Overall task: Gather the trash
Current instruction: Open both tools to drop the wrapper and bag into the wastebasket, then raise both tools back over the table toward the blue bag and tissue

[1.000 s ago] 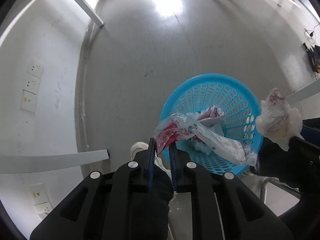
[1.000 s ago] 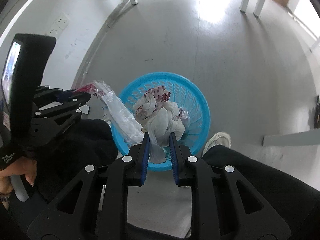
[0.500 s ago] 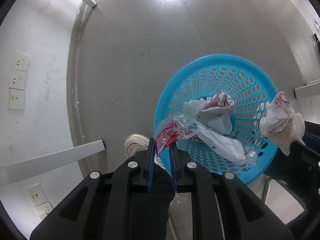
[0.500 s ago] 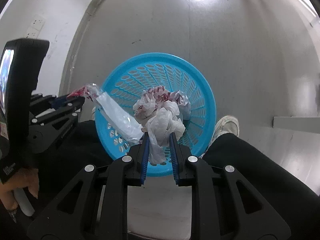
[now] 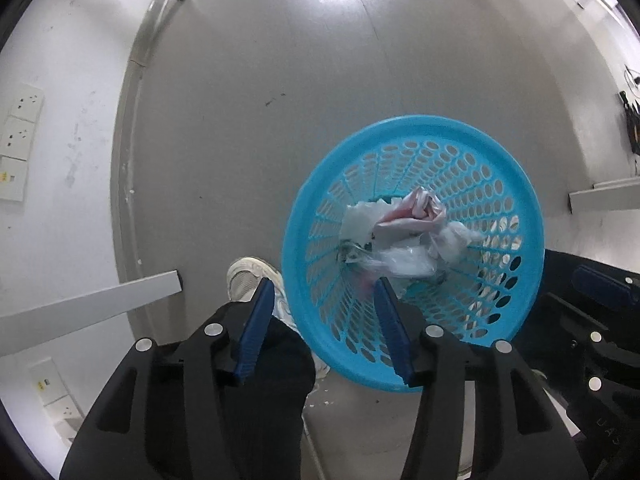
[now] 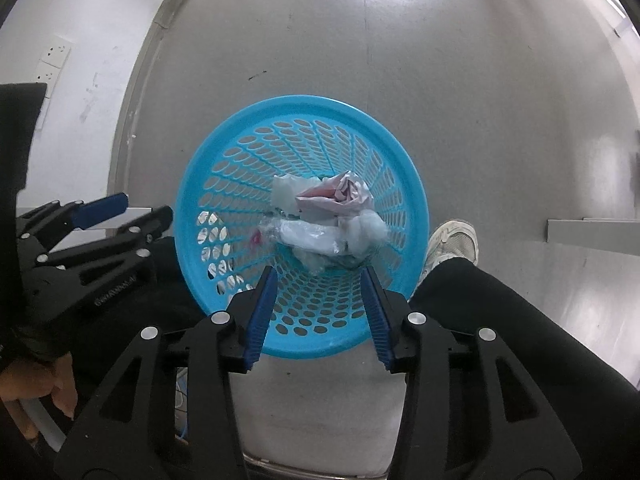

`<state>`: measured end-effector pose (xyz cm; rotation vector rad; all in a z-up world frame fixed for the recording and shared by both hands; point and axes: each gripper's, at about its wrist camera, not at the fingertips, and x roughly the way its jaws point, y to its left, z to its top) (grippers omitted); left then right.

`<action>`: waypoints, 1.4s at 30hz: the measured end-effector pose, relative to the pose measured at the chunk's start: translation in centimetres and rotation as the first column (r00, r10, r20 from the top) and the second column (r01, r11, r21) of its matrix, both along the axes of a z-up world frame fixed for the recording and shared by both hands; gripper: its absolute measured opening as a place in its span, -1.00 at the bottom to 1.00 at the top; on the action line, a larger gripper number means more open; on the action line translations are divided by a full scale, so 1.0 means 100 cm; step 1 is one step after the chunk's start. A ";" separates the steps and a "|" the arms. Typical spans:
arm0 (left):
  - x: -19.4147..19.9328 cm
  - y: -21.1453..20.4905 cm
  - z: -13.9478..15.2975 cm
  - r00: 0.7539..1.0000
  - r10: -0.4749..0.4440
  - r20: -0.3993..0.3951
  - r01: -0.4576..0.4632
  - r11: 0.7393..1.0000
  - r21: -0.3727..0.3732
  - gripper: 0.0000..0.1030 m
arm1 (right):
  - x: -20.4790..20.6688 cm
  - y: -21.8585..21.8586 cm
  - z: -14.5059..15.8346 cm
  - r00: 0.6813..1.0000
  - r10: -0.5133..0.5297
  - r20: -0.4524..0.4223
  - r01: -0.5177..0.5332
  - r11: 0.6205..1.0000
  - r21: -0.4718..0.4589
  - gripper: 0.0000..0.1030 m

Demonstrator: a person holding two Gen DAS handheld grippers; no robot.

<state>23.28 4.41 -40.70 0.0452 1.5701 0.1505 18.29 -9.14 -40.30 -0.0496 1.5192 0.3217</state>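
In the left wrist view the left gripper [image 5: 324, 292] hangs over the floor [image 5: 248, 120] with its blue fingers [image 5: 256, 324] spread wide and nothing between them; the right-hand finger overlaps the near rim of the basket [image 5: 404, 132], which sits ahead and to the right of the tool. The trash [image 5: 404, 232], a heap of crumpled white and pinkish paper and clear plastic film, lies at the bottom of the basket, just ahead of that right-hand fingertip and apart from it. A pale shoe [image 5: 250, 274] shows just ahead of the left-hand finger, beside the basket, and a white bar [image 5: 88, 308] juts in from the left. Sockets [image 5: 18, 144] sit on the wall far to the left. At the right edge the right gripper [image 5: 600, 300] shows only in part, so its state cannot be told from here. In the right wrist view the right gripper [image 6: 320, 284] is centred over the basket [image 6: 300, 106], fingers [image 6: 262, 316] wide apart and empty, both tips over the near inner wall. The trash [image 6: 332, 216] rests on the basket bottom straight ahead of the tool, not touched by either finger. To the left, beside the basket, the left gripper [image 6: 132, 210] shows with its fingers parted, a hand [image 6: 36, 380] below it. A shoe [image 6: 456, 240] and a dark trouser leg [image 6: 520, 340] lie to the right
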 end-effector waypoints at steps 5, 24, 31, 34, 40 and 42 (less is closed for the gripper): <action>-0.002 0.002 0.003 1.000 0.023 0.004 -0.023 1.000 -0.011 0.00 | -0.003 0.003 0.003 1.000 0.017 0.010 -0.017 1.000 -0.013 -0.20; -0.065 0.012 0.098 0.967 0.141 0.210 -0.094 0.971 -0.221 0.13 | -0.055 0.004 0.089 0.971 0.117 0.208 -0.118 0.993 -0.005 -0.14; -0.089 0.016 0.129 0.950 0.164 0.264 -0.095 0.961 -0.259 0.15 | -0.082 -0.003 0.125 0.946 0.146 0.289 -0.154 0.988 0.004 -0.07; -0.101 0.010 0.144 0.943 0.152 0.296 -0.074 0.963 -0.260 0.18 | -0.096 -0.004 0.140 0.931 0.170 0.323 -0.177 0.984 -0.007 -0.06; -0.128 0.001 0.174 0.928 0.153 0.340 -0.047 0.953 -0.301 0.23 | -0.123 -0.013 0.172 0.908 0.184 0.376 -0.197 0.980 -0.003 -0.03; -0.138 -0.002 0.185 0.921 0.149 0.361 -0.030 0.949 -0.314 0.26 | -0.132 -0.017 0.185 0.900 0.178 0.398 -0.199 0.980 0.014 0.04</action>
